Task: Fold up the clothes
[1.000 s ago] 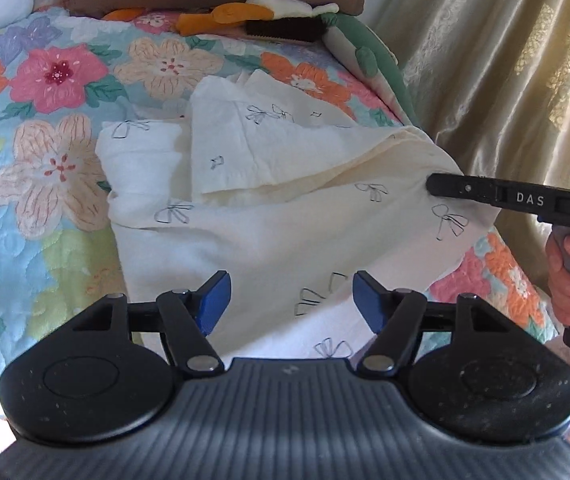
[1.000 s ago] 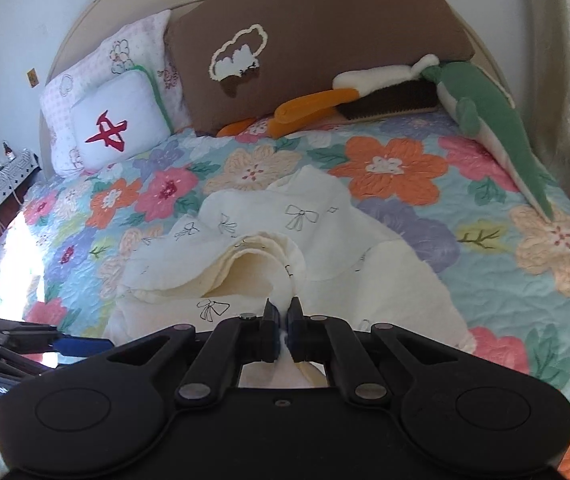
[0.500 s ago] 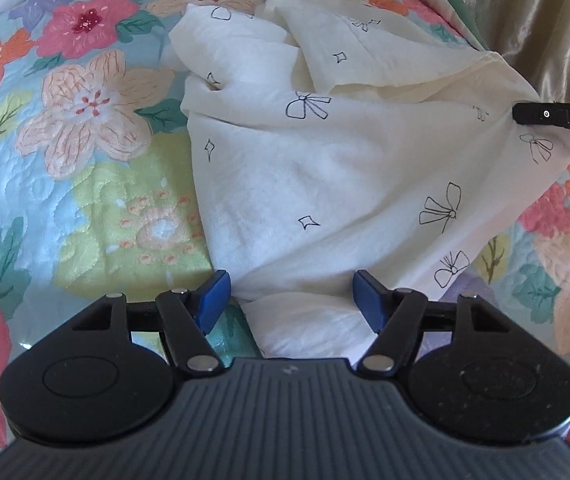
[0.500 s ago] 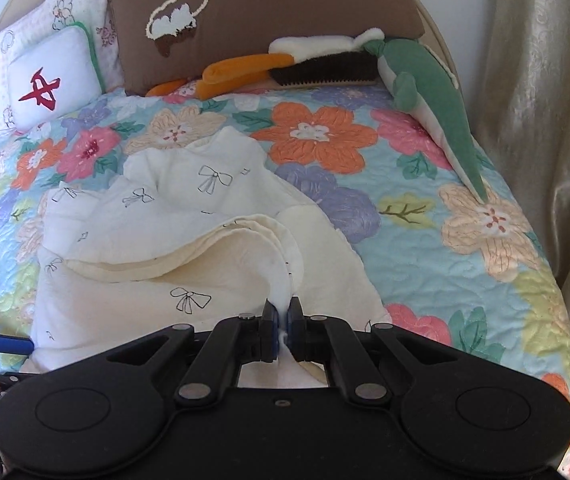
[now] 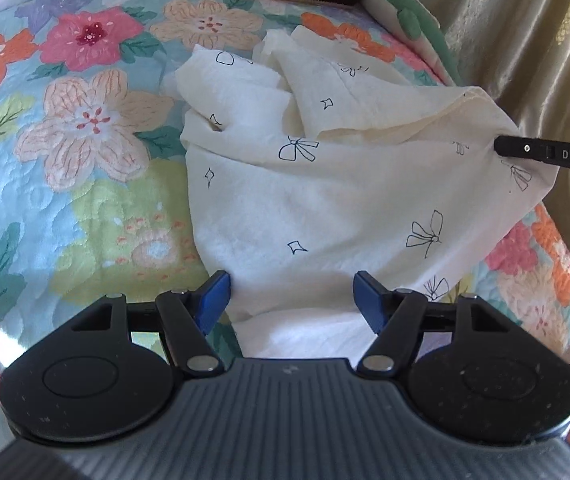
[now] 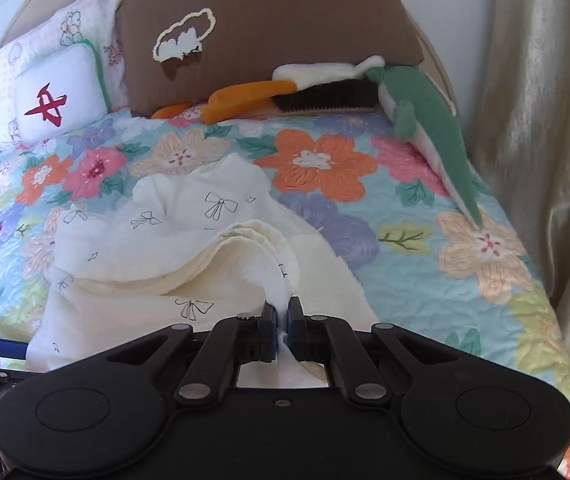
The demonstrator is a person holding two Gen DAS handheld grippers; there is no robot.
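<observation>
Left gripper (image 5: 291,294): jaws stood wide apart, holding nothing; the cloth's near edge lay between the blue fingers (image 5: 213,294).
Right gripper (image 6: 281,322): jaws were pinched tight on a layered edge of the cloth, lifting it off the bed.
Cloth (image 5: 325,200): cream with black bow prints, rumpled on the quilt (image 5: 85,160), one corner raised toward the curtain (image 5: 525,40).
Behind: brown pillow (image 6: 285,20), white pillow (image 6: 61,96), green plush (image 6: 437,132) lay at the headboard.
</observation>
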